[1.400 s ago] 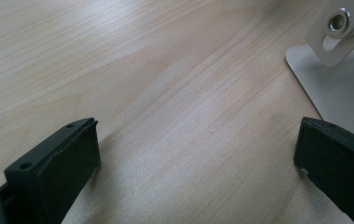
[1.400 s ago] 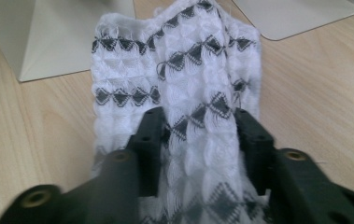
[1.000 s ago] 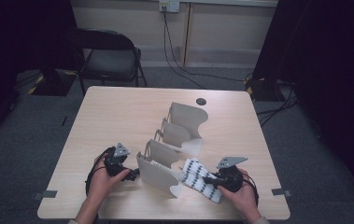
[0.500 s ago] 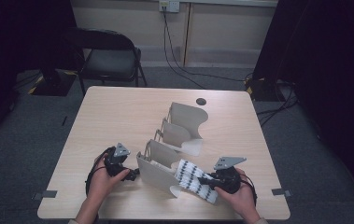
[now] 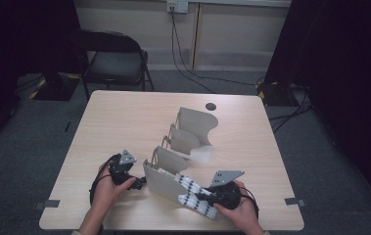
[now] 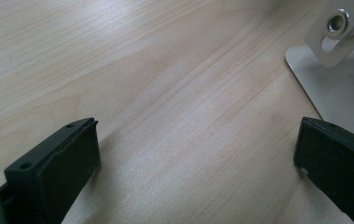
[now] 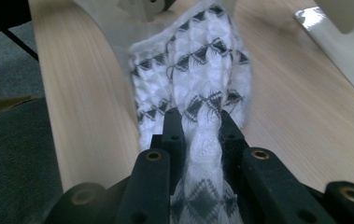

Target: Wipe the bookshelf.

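Cloth point(image 5: 193, 195), white with black triangle pattern: since the earlier high view it has been carried by the right gripper point(image 5: 206, 197) from beside the rack point(image 5: 166, 182) up across the rack's nearest panel, over which its far end is now draped. Right gripper: jaws nearly closed, the cloth pinched and bunched between them, its free end spread ahead of the fingertips, as seen in the right gripper view point(image 7: 201, 122). Left gripper point(image 5: 135, 182): unmoved, jaws spread wide, nothing between them but bare table point(image 6: 165, 93); the rack's base plate point(image 6: 338, 88) is seen just beyond its right fingertip.
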Available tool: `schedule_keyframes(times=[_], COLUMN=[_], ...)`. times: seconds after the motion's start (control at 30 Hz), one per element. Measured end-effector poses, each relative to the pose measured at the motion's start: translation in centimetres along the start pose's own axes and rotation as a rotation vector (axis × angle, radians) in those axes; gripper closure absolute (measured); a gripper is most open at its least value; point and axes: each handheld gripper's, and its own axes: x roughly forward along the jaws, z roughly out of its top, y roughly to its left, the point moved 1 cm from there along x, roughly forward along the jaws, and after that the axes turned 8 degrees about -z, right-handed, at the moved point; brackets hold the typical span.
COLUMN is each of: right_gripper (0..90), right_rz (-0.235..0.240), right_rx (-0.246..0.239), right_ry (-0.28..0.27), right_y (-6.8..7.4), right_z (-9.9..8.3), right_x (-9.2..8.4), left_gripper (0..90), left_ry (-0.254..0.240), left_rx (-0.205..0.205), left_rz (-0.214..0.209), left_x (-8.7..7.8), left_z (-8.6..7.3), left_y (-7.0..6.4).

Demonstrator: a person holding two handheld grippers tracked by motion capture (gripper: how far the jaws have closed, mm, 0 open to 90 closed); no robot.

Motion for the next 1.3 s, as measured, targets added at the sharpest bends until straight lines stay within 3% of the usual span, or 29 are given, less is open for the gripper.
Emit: schedule_keyframes(times=[0.43,0.83,0.9,0.97,1.1,1.3], right_gripper=[78.5,78.5,78.4,78.4,77.9,77.4], right_rz=[0.038,0.008,-0.008,0.009,0.017,0.046], right_rx=[-0.064,-0.024,-0.016,-0.006,-0.048,-0.040], right_ry=[-0.044,-0.138,-0.124,-0.112,-0.074,-0.039], right_y=[1.5,1.0,1.0,1.0,1.8,2.5], right_z=[1.5,3.8,4.1,4.3,4.2,3.4], right_x=[0.2,0.2,0.6,1.3,3.1,5.3], left_gripper=[0.0,0.0,0.0,0.0,0.0,0.0], left_ry=[0.000,0.001,0.000,0.000,0.001,0.000], left_rx=[0.000,0.002,0.003,0.003,0.003,0.003], left_rz=[0.000,0.001,0.001,0.001,0.001,0.000], left_x=[0.0,0.0,0.0,0.0,0.0,0.0], left_z=[0.0,0.0,0.0,0.0,0.0,0.0], left_y=[0.0,0.0,0.0,0.0,0.0,0.0])
